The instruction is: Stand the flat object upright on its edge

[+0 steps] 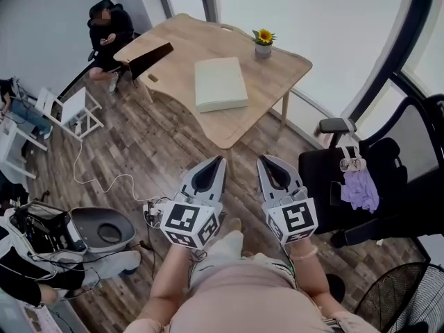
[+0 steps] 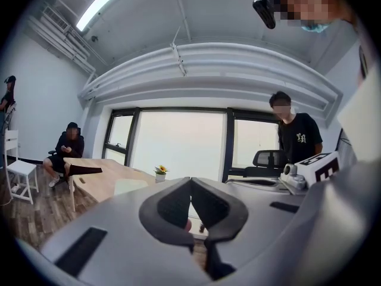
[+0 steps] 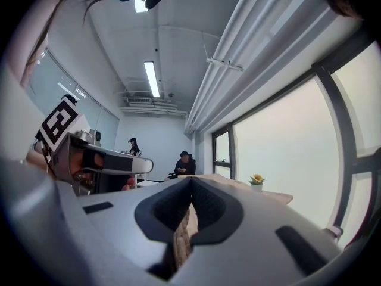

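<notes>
The flat object (image 1: pixel 220 83) is a cream, slab-like pad that lies flat on the light wooden table (image 1: pixel 277 71) ahead of me. In the left gripper view the pad (image 2: pixel 132 185) shows as a pale patch on the tabletop. My left gripper (image 1: pixel 221 160) and right gripper (image 1: pixel 262 159) are held side by side over the wood floor, short of the table's near corner. Both point toward the table, shut, with nothing between the jaws. The left gripper (image 2: pixel 190 180) and right gripper (image 3: pixel 191 179) each show their pads pressed together.
A small sunflower pot (image 1: pixel 263 41) and a propped black board (image 1: pixel 149 57) also stand on the table. A black office chair (image 1: pixel 347 179) with a purple cloth (image 1: pixel 359 189) is close on the right, with a fan (image 1: pixel 402 297) below it. A seated person (image 1: pixel 109 30), a white chair (image 1: pixel 73 109) and floor cables (image 1: pixel 104 179) are on the left.
</notes>
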Motion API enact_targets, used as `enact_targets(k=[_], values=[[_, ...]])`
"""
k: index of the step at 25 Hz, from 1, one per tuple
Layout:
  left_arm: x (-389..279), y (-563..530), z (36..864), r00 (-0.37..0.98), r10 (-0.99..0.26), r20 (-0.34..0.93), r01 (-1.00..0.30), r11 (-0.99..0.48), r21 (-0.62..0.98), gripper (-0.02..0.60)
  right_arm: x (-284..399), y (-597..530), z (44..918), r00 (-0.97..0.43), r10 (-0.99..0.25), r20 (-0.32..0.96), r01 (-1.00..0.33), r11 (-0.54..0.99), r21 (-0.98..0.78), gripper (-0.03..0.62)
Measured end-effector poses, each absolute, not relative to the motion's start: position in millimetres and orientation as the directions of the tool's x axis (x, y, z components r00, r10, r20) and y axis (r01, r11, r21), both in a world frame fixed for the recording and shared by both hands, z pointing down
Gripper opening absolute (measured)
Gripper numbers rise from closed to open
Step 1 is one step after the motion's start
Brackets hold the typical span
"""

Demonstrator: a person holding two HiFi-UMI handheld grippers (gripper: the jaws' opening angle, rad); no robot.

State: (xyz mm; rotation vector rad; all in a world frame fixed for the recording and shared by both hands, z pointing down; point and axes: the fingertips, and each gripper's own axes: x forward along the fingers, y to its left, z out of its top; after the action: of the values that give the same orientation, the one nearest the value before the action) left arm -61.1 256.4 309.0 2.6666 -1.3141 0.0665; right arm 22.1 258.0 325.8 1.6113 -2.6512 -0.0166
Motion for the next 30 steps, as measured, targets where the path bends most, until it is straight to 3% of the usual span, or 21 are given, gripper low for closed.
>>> enact_targets(k=[30], values=[[-94.6, 100.2, 322.7, 0.670, -0.728, 0.146, -0.742, -0.652, 0.155, 0.011, -6.2, 101.9, 332.4, -0.412, -0.906, 0.093, -0.907, 0.418, 0.054, 0.000]])
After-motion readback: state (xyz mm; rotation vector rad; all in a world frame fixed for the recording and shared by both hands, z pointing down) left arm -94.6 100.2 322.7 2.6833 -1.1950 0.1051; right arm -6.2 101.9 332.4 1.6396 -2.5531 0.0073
